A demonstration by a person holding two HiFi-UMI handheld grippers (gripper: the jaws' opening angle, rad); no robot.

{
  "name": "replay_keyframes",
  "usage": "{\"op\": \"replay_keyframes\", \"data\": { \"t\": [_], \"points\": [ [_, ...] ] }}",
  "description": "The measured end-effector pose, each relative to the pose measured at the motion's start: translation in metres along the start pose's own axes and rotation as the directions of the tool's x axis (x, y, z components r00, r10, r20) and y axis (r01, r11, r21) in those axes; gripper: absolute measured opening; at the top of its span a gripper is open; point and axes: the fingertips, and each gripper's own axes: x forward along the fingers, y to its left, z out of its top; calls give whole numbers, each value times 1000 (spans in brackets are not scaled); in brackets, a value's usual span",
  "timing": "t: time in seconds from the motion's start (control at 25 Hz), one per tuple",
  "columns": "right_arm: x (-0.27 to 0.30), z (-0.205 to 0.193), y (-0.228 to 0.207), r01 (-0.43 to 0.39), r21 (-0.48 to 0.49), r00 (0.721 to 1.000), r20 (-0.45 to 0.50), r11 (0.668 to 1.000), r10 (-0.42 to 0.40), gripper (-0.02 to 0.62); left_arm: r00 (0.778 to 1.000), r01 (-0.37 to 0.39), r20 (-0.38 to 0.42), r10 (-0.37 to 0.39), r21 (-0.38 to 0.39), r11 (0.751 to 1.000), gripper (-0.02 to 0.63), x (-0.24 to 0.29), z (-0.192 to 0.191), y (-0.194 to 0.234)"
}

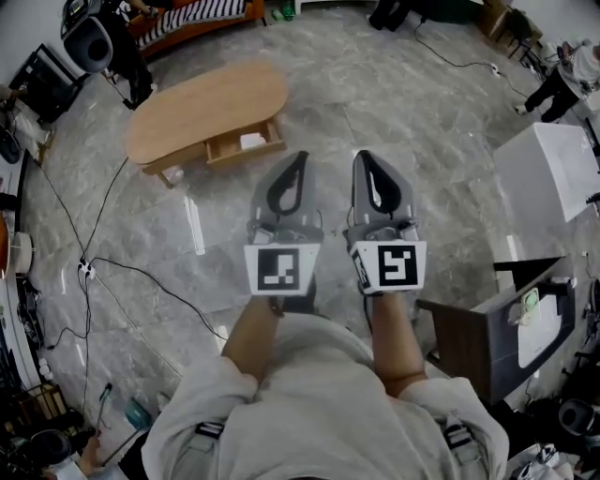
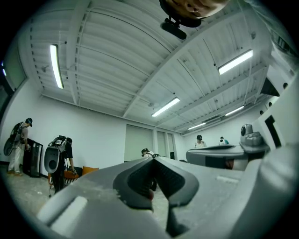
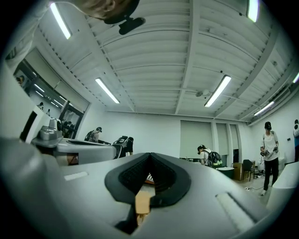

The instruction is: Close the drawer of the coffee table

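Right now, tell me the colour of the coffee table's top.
The coffee table has a light tan wood top; the head view shows it best.

A white object (image 1: 251, 142) lay in the open drawer (image 1: 246, 156), too small to identify. The striped sofa (image 1: 202, 13) was cut off at the top edge. The coffee table (image 1: 202, 108) hid its far legs.

It looked like a lab hall: grey marble floor (image 1: 375, 103) strewn with cables (image 1: 86, 270), ceiling strip lights (image 2: 55, 65), people (image 3: 209, 156) wearing backpack rigs
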Motion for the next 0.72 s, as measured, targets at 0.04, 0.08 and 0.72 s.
{"op": "replay_keyframes", "data": {
  "t": [0.04, 0.08, 0.72],
  "points": [
    [16, -5, -3, -14, -3, 1000, -7, 1000, 14, 6, 1000, -12, 7, 12, -10, 1000, 20, 13, -3, 10],
    [33, -10, -4, -30, -5, 999, -15, 1000, 30, 6, 1000, -22, 12, 23, -17, 1000, 20, 26, -7, 21],
    [285, -74, 45, -335, 5, 939, -79, 942, 334, 6, 960, -274, -67, 272, -15, 962, 20, 158, -70, 226]
  ]
}}
